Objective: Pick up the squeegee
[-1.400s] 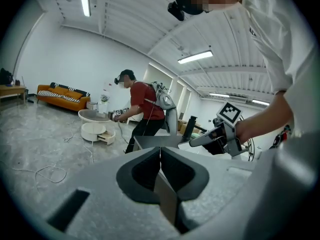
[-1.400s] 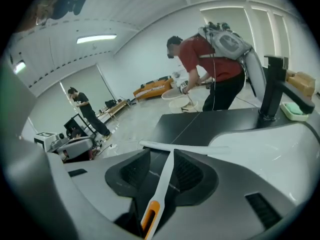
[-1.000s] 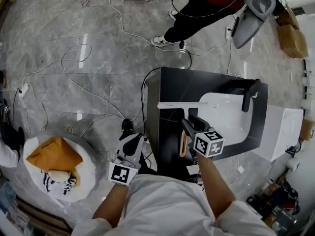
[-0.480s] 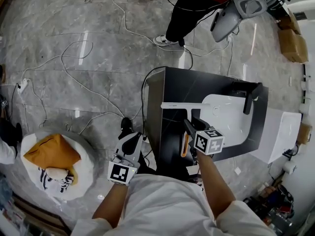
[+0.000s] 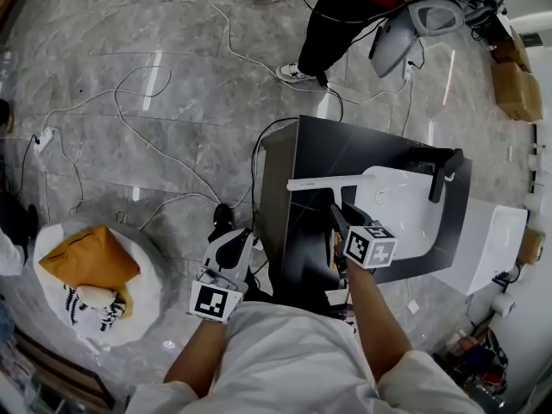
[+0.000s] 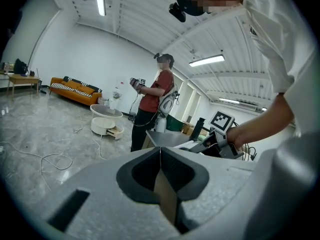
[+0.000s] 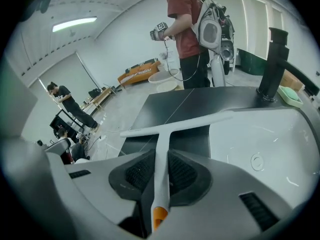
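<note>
A white squeegee (image 5: 332, 182) with an orange handle end lies on the black counter (image 5: 345, 145), its blade across the front left corner of the white sink (image 5: 405, 205). My right gripper (image 5: 338, 218) points down at it. Its jaws are closing, and the pads (image 7: 136, 173) sit against both sides of the handle (image 7: 161, 169), with the blade (image 7: 175, 125) just ahead. My left gripper (image 5: 231, 247) hangs low beside the counter's left side, shut with nothing in it (image 6: 160, 156).
A black faucet (image 5: 440, 172) stands at the sink's far right. A person in a red shirt (image 5: 345, 15) stands beyond the counter. Cables (image 5: 138, 136) trail over the grey floor. A round white table (image 5: 151, 274) with an orange bag is at lower left.
The right gripper's jaws have drawn in around the squeegee handle. Both hands stay about where they were. The person beyond the counter has shifted a little.
</note>
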